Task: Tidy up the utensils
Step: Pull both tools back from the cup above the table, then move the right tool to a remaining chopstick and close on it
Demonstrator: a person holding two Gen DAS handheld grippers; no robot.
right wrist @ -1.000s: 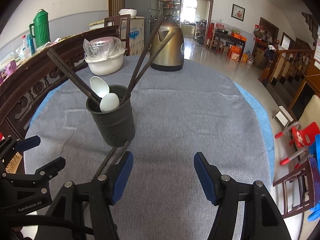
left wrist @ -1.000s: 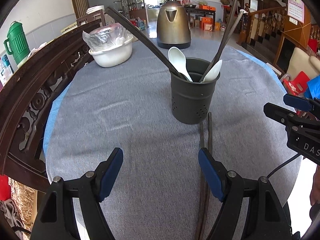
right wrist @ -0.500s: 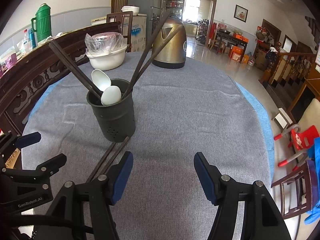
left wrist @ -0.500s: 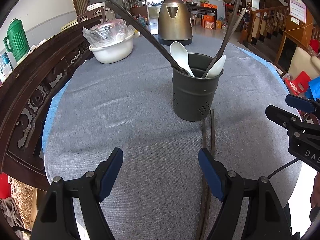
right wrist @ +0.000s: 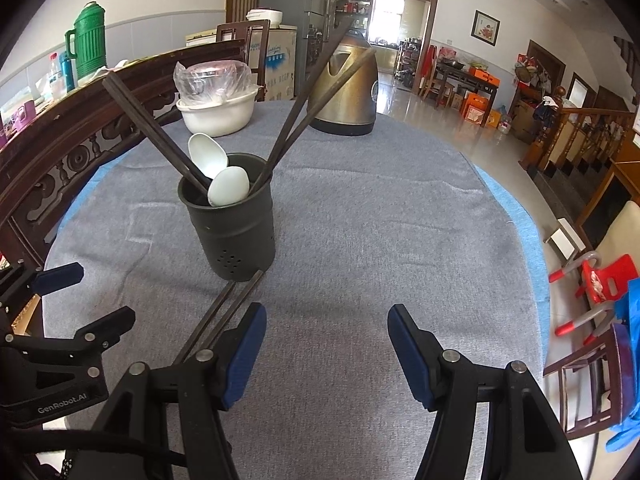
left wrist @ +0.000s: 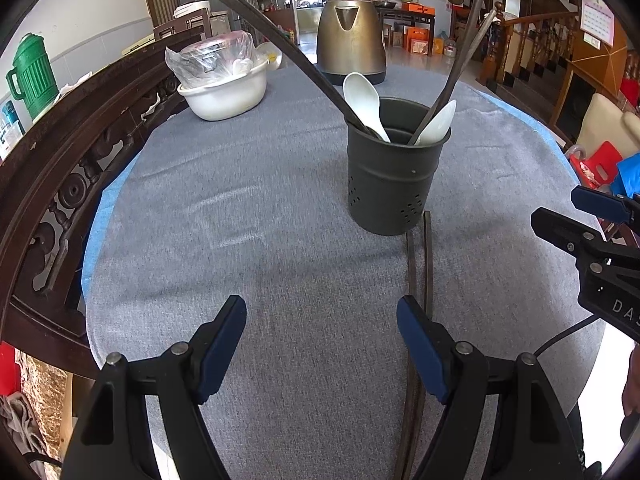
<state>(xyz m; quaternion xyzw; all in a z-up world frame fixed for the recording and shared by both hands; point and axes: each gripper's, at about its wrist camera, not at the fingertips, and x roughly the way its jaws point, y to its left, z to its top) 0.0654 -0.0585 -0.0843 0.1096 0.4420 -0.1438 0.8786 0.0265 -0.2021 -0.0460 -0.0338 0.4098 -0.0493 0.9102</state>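
Dark holder (left wrist: pixel 394 184) nearer both spread tongs now.

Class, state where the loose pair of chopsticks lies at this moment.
The loose chopsticks lie flat on the grey cloth, far ends at the base of the dark utensil holder, running back under the left gripper.

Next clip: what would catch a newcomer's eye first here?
The dark utensil holder mid-table, bristling with two white spoons and splayed dark chopsticks. One more chopstick pair lies flat on the grey cloth in front of it, between the open left gripper and right gripper.
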